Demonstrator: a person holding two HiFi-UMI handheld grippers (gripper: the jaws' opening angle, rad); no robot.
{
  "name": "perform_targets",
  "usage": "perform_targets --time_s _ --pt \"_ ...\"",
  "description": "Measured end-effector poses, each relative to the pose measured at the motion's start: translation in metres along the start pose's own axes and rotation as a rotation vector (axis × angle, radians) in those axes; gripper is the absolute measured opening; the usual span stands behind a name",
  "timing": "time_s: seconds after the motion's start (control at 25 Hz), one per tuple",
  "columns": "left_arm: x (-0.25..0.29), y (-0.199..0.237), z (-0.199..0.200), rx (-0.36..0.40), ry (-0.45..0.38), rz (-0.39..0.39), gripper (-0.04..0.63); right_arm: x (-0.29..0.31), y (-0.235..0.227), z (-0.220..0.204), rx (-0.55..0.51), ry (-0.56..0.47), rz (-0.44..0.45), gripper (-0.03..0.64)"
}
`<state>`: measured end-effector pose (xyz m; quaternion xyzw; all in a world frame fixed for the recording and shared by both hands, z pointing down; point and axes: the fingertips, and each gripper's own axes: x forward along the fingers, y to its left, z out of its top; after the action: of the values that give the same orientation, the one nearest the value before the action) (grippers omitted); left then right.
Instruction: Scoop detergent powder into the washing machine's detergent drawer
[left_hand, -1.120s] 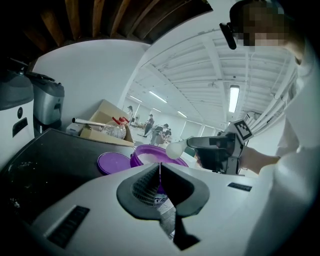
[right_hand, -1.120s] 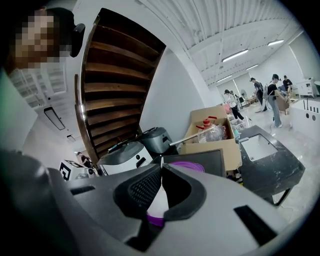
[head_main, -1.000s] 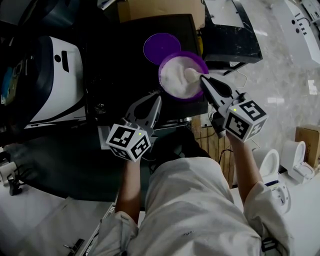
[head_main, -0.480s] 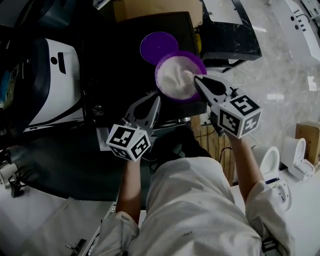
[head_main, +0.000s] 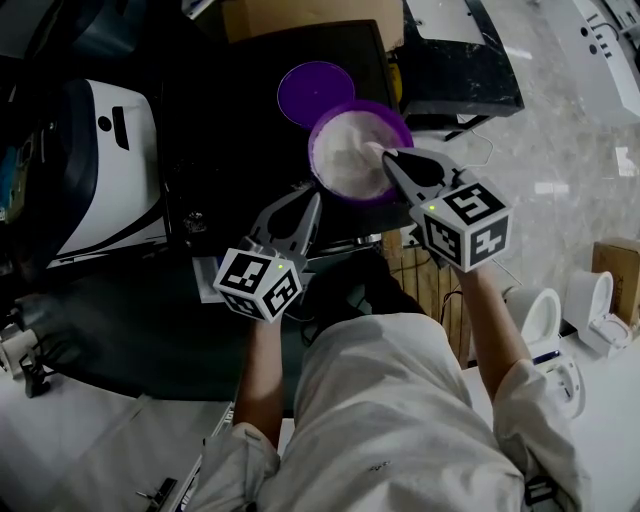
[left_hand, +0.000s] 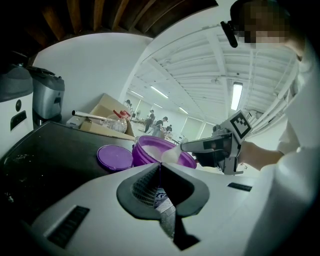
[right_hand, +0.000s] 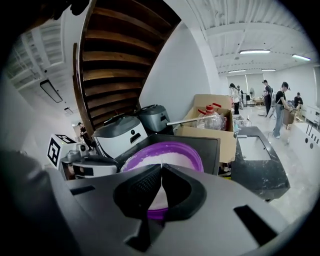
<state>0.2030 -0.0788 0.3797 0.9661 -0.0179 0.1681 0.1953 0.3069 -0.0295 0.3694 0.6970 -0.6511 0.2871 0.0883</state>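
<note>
Lid (head_main: 312, 88) left of tub (head_main: 362, 104) (just beside), both on worktop (head_main: 230, 130).

Open purple tub (head_main: 402, 128) w/ white powder (head_main: 340, 162), white scoop (head_main: 375, 150) over it, lid (head_main: 315, 92) beside.

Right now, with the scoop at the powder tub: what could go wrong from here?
1. The right gripper pinches the scoop only at the tips of its tongs; loaded, it may twist and spill powder on the black top.
2. The purple tub sits near that top's front right corner, and the left gripper is off it, tongs shut; a hard dig could shove the tub toward the edge.
</note>
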Motion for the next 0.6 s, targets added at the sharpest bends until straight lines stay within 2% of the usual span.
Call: perform_targets --time_s 0.6 --pt "-0.004 0.001 -0.002 -0.005 -0.001 0.004 0.021 0.013 0.007 -0.005 -0.118 0.075 -0.057 0.012"
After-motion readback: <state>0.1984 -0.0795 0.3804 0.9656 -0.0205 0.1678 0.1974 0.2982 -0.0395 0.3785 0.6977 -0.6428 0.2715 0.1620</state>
